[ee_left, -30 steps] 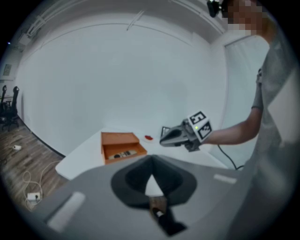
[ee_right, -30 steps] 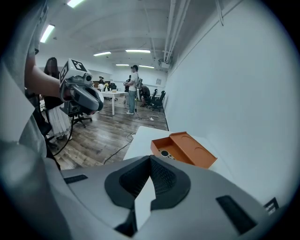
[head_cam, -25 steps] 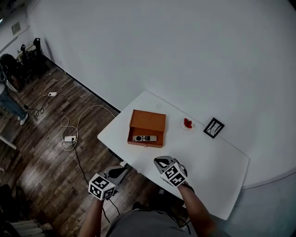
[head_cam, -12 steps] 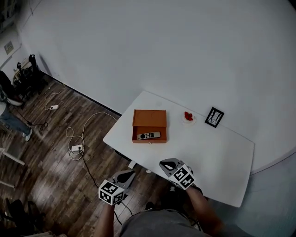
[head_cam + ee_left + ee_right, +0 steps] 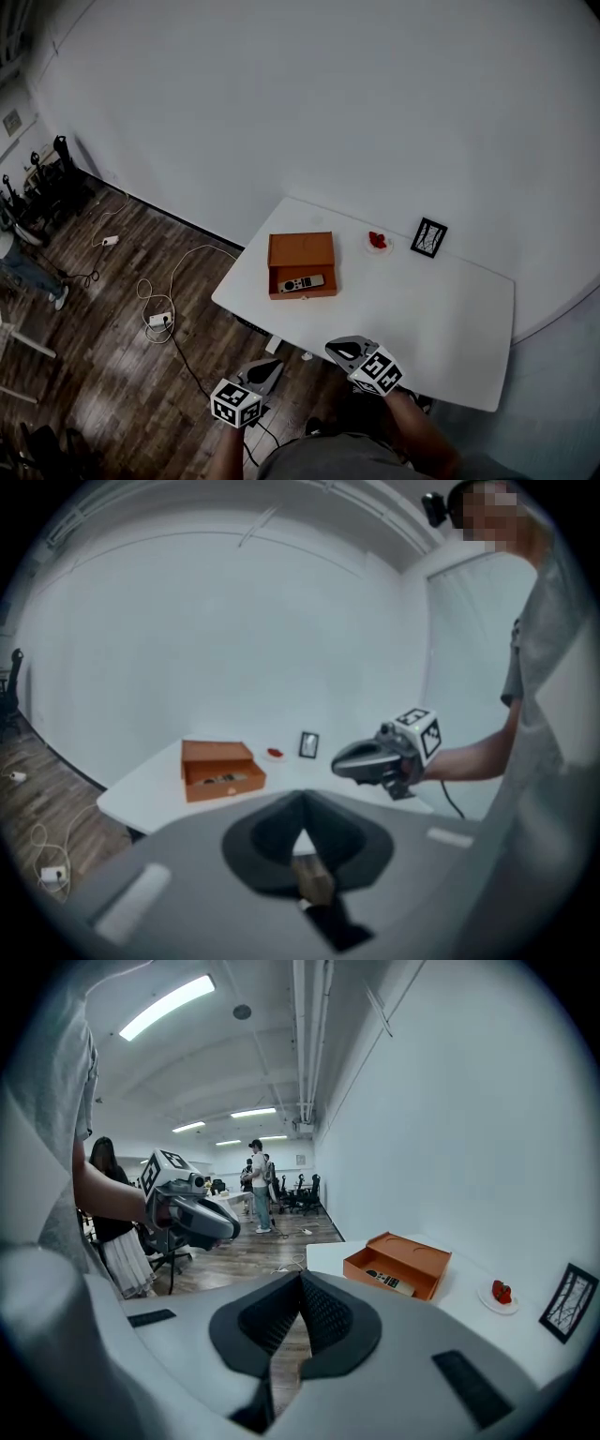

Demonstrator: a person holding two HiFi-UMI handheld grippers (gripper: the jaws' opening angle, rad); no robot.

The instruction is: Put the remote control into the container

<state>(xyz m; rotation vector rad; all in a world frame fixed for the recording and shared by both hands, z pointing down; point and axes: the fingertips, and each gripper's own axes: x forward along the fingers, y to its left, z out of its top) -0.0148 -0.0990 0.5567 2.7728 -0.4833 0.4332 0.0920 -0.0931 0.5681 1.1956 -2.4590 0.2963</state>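
An orange container (image 5: pixel 302 262) lies open on the white table (image 5: pixel 441 319), and the grey remote control (image 5: pixel 301 282) lies inside its tray. The left gripper view shows the container (image 5: pixel 217 770) and remote (image 5: pixel 223 779) far ahead; in the right gripper view the container (image 5: pixel 398 1264) and remote (image 5: pixel 389 1282) lie off to the right. My left gripper (image 5: pixel 267 370) hangs shut and empty over the floor, short of the table's near edge. My right gripper (image 5: pixel 339 350) is level with that edge, also shut and empty. Neither the left gripper (image 5: pixel 302 799) nor the right gripper (image 5: pixel 300 1277) has anything between its jaws.
A small plate with a red thing (image 5: pixel 378 241) and a black picture frame (image 5: pixel 428 238) stand behind the container. Cables and a power strip (image 5: pixel 159 319) lie on the wooden floor at left. People (image 5: pixel 258 1185) and office chairs stand far back in the room.
Both grippers have drawn back from the table toward the person, and the table now looks farther off. The remote stays in the container. Both grippers stay shut.
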